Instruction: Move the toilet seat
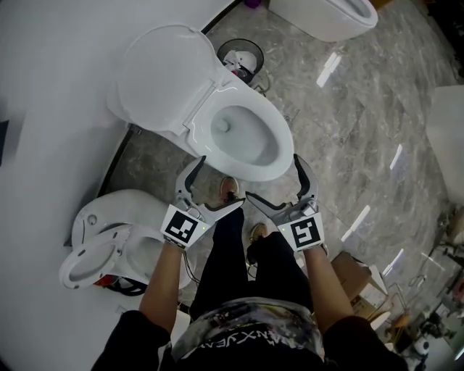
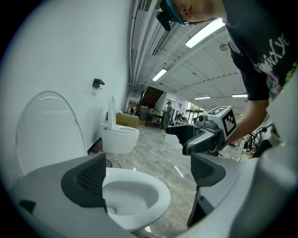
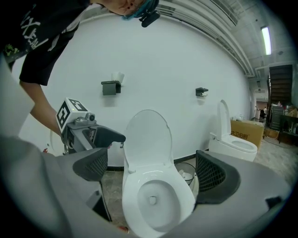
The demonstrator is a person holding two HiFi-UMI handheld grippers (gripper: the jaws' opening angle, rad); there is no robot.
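Note:
A white toilet stands against the wall with its seat and lid (image 1: 165,78) raised together, so the bowl (image 1: 245,135) is uncovered. In the right gripper view the raised seat (image 3: 146,138) leans on the wall above the bowl (image 3: 156,201). My left gripper (image 1: 217,185) hangs open just in front of the bowl's front left rim, holding nothing. My right gripper (image 1: 274,179) is open at the front right rim, also with nothing in it. Neither gripper touches the toilet. The left gripper view shows the bowl (image 2: 135,200) between its pads and the right gripper (image 2: 205,135) opposite.
A small black waste bin (image 1: 241,58) sits beside the toilet's far side. Another toilet (image 1: 326,16) stands farther along the wall, and more white toilets (image 1: 109,239) crowd the near left. The person's feet (image 1: 230,190) stand before the bowl. A cardboard box (image 1: 359,279) lies at right.

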